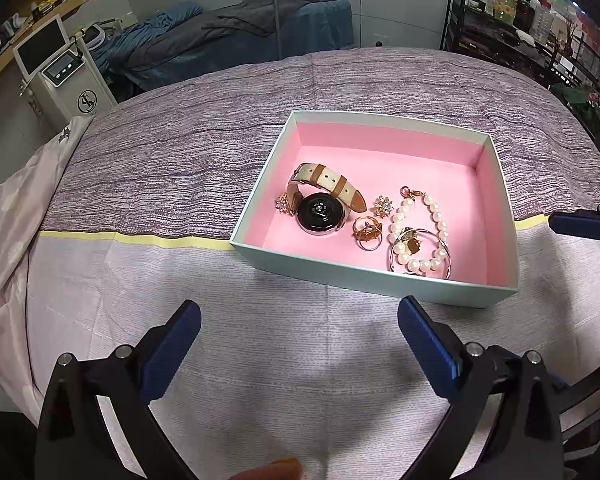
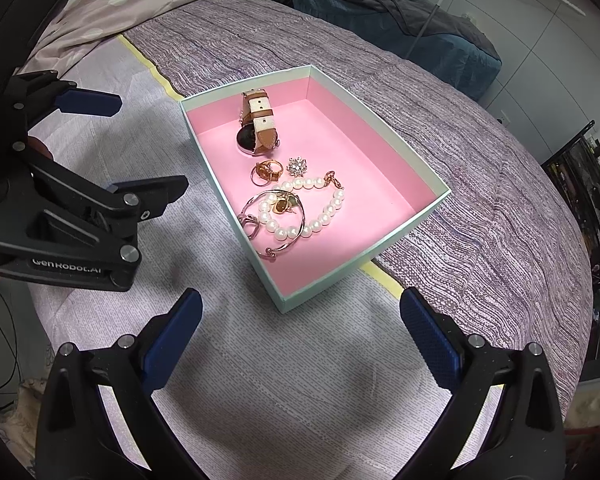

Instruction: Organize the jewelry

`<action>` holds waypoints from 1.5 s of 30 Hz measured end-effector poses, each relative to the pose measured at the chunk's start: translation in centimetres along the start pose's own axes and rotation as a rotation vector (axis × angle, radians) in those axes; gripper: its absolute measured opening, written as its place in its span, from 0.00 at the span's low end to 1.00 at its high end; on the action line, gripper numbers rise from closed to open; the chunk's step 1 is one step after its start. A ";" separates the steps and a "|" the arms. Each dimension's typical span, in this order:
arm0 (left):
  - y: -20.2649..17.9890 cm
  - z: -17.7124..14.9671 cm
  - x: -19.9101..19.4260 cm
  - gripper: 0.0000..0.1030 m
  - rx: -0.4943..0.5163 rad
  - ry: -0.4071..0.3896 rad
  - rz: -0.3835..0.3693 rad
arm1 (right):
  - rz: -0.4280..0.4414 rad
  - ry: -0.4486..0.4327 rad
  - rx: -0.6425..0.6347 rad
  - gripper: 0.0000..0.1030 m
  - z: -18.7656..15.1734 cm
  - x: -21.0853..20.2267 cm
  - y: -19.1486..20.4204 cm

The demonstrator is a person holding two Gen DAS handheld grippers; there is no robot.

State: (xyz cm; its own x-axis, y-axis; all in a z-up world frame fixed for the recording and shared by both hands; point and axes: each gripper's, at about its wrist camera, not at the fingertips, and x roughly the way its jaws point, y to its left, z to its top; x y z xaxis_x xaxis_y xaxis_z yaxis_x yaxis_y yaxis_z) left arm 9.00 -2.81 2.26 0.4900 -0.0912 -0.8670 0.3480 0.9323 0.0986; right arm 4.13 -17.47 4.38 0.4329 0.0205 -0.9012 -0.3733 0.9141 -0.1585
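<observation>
1. Box [image 1: 260,216], pale green outside, pink lining, on the bedspread [image 1: 180,152]; holds watch [image 1: 320,210], pearl bracelet [image 1: 424,236], rings [image 1: 367,233], a silver bangle [image 2: 278,220] and brooches [image 1: 382,205].
2. Watch face partly hidden behind its strap in the right wrist view; dial markings unreadable.
3. Writing: "GenRobot.AI" on the left gripper [image 2: 148,146]; a circular logo on the white machine [image 1: 86,102].
4. Left gripper and right gripper [image 2: 300,332]: both empty, fingers spread wide, hovering near the box's front.
</observation>
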 end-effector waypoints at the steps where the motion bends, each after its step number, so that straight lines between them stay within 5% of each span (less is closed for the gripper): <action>1: 0.0 0.0 0.1 0.94 -0.001 0.001 0.001 | -0.003 0.000 0.000 0.95 0.0 0.0 0.0; 45: -0.7 -0.6 0.9 0.94 0.027 -0.007 0.028 | -0.042 0.015 -0.004 0.95 -0.3 1.0 -0.3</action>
State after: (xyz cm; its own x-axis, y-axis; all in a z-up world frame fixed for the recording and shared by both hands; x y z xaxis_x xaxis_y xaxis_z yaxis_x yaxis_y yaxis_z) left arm 8.70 -3.38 1.16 0.5051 -0.0681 -0.8604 0.3560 0.9246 0.1358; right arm 4.45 -17.82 3.38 0.4363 -0.0236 -0.8995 -0.3584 0.9124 -0.1978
